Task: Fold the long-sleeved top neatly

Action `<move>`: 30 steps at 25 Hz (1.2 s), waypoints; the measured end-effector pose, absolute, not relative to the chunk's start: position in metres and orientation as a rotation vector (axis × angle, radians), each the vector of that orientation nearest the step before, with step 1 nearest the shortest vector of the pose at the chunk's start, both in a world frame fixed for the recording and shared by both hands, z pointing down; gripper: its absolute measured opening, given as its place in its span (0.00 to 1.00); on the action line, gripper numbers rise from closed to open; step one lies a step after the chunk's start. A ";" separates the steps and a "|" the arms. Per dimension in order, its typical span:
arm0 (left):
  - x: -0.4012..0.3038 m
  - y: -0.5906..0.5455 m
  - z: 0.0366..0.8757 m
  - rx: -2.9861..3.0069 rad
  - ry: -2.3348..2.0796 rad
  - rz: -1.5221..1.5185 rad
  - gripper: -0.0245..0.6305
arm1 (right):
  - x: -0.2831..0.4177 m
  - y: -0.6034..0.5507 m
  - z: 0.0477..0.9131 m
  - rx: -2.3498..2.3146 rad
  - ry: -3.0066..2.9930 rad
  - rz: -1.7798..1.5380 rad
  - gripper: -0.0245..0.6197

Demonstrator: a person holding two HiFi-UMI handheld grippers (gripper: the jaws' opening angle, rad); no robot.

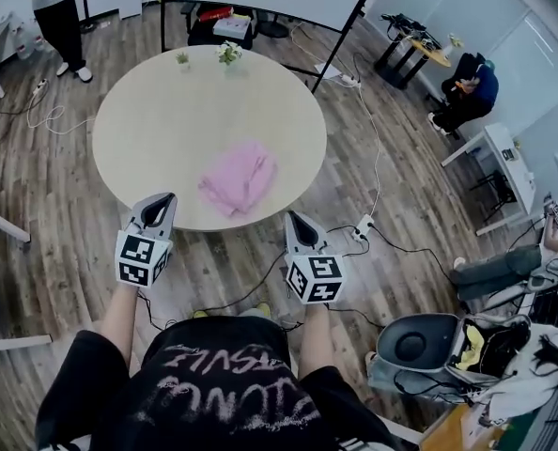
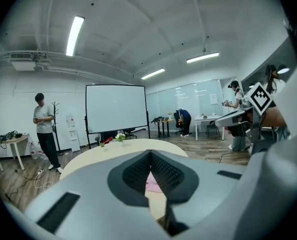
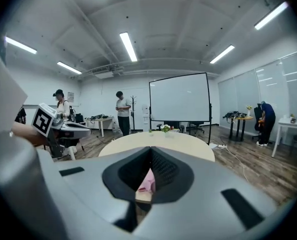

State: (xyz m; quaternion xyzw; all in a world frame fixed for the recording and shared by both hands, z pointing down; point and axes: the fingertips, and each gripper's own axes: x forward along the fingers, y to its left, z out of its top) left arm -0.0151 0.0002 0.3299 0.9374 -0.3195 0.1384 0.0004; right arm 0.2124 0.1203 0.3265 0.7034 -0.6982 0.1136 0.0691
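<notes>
The long-sleeved top (image 1: pixel 237 178) is pink and lies bunched in a loose heap on the near right part of the round beige table (image 1: pixel 166 120). My left gripper (image 1: pixel 159 201) is held up over the table's near edge, to the left of the top, with its jaws shut and nothing in them. My right gripper (image 1: pixel 291 217) hangs just off the near edge, right of the top, also shut and empty. In the left gripper view the pads (image 2: pixel 138 170) meet, with the pink top (image 2: pixel 153 185) showing below them. The right gripper view shows the same top (image 3: pixel 147 181) under its closed jaws.
Two small potted plants (image 1: pixel 228 53) stand at the table's far edge. A projection screen on a stand (image 2: pixel 116 108) is behind the table. A person (image 1: pixel 58 12) stands far left, another sits far right (image 1: pixel 467 87). Cables and a power strip (image 1: pixel 362 225) lie on the floor.
</notes>
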 end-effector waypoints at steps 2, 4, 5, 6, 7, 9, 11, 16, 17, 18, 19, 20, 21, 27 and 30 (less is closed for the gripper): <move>-0.011 0.003 0.326 2.956 -1.012 0.421 0.05 | 0.220 0.124 0.323 2.142 -2.096 0.323 0.05; -0.007 0.006 0.317 2.955 -1.026 0.408 0.05 | 0.230 0.128 0.319 2.156 -2.082 0.318 0.05; -0.006 0.006 0.310 2.950 -1.037 0.400 0.05 | 0.235 0.130 0.316 2.160 -2.076 0.320 0.05; -0.004 0.007 0.303 2.944 -1.047 0.389 0.05 | 0.239 0.131 0.313 2.160 -2.070 0.323 0.05; -0.001 0.009 0.295 2.939 -1.056 0.373 0.05 | 0.244 0.134 0.310 2.159 -2.066 0.325 0.05; 0.004 0.013 0.282 2.933 -1.073 0.337 0.05 | 0.253 0.138 0.306 2.154 -2.070 0.327 0.05; 0.009 0.016 0.273 2.931 -1.093 0.308 0.05 | 0.264 0.141 0.303 2.156 -2.078 0.324 0.05; 0.012 0.017 0.263 2.910 -1.147 0.258 0.05 | 0.279 0.141 0.301 2.157 -2.091 0.301 0.05; 0.011 0.018 0.263 2.902 -1.168 0.260 0.05 | 0.281 0.142 0.300 2.157 -2.092 0.294 0.05; 0.011 0.019 0.262 2.896 -1.187 0.266 0.05 | 0.284 0.142 0.298 2.159 -2.093 0.284 0.05; 0.010 0.020 0.262 2.893 -1.202 0.274 0.05 | 0.286 0.143 0.296 2.160 -2.096 0.276 0.05; 0.009 0.023 0.261 2.892 -1.215 0.280 0.05 | 0.287 0.143 0.293 2.159 -2.100 0.268 0.05; 0.008 0.025 0.260 2.891 -1.229 0.280 0.05 | 0.288 0.143 0.291 2.154 -2.103 0.257 0.05; 0.000 0.022 0.254 2.841 -1.323 0.236 0.05 | 0.297 0.142 0.283 2.141 -2.084 0.225 0.04; -0.011 0.024 0.250 2.794 -1.373 0.196 0.05 | 0.297 0.142 0.278 2.113 -2.087 0.192 0.04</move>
